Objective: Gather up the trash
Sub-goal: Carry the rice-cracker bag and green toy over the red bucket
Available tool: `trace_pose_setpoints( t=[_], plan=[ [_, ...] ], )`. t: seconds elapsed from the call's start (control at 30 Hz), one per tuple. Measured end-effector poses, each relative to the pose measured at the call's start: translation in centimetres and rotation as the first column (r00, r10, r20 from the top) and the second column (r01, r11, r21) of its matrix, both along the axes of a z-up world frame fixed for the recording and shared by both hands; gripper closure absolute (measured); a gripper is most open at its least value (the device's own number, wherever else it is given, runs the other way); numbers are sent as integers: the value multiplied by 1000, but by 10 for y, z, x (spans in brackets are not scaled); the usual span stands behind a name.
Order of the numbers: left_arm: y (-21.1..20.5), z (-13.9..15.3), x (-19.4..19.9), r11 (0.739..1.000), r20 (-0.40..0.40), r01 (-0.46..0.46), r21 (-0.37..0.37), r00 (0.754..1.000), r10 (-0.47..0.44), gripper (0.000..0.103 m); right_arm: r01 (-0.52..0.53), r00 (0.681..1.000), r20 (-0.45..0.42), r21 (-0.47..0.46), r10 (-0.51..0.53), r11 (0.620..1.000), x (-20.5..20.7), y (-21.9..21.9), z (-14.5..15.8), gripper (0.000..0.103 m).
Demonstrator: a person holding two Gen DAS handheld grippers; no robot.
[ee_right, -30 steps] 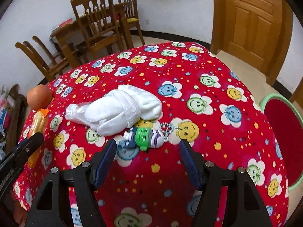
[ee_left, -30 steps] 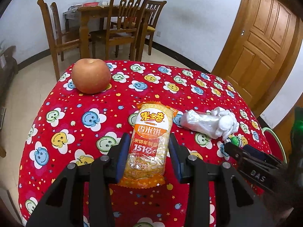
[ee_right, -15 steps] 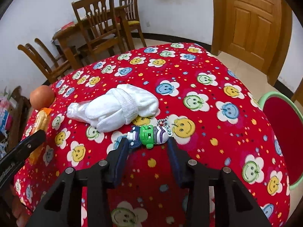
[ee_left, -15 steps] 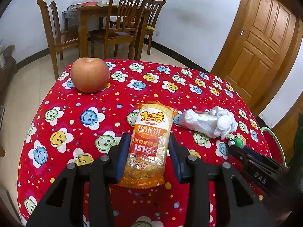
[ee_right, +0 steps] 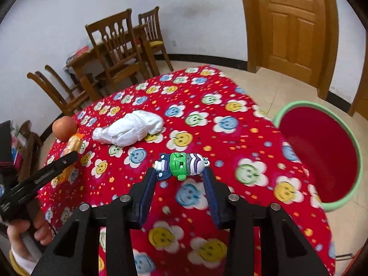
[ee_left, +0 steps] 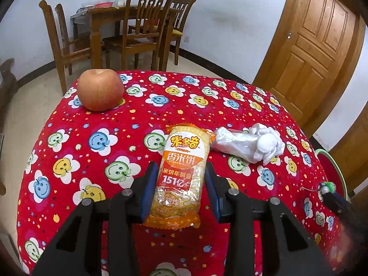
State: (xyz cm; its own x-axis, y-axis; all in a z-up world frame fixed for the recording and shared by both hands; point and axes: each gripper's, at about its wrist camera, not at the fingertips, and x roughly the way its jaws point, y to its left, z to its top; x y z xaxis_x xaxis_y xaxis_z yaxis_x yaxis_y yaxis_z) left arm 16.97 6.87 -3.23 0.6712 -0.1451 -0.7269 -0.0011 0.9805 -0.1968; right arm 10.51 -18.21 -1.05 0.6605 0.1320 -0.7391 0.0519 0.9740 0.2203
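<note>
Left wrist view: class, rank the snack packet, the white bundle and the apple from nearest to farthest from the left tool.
1. snack packet: between the left tool's fingers.
2. white bundle: just beyond, to the right.
3. apple: far left, near the table's back edge.

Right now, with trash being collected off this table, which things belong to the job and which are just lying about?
Part of the job:
snack packet, in the left gripper
green toy figure, in the right gripper
white wad
red bin

Lying about:
apple
wooden chairs
door
</note>
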Motion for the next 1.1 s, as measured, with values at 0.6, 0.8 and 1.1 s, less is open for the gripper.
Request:
trace_pose_setpoints(
  t=[0.6, 0.8, 1.1],
  plan=[
    [-40, 23, -12, 997, 22, 79, 19, 997, -79, 62, 151, 984, 83, 72, -157, 986, -62, -78, 25, 61],
    [-60, 39, -23, 992, 30, 129, -8, 991, -129, 62, 188, 975, 101, 102, -198, 977, -74, -99, 29, 61],
    [-101, 50, -34, 978, 35, 209, -6, 977, -209, 62, 230, 962, 115, 136, -246, 964, -88, -125, 31, 61]
  ],
)
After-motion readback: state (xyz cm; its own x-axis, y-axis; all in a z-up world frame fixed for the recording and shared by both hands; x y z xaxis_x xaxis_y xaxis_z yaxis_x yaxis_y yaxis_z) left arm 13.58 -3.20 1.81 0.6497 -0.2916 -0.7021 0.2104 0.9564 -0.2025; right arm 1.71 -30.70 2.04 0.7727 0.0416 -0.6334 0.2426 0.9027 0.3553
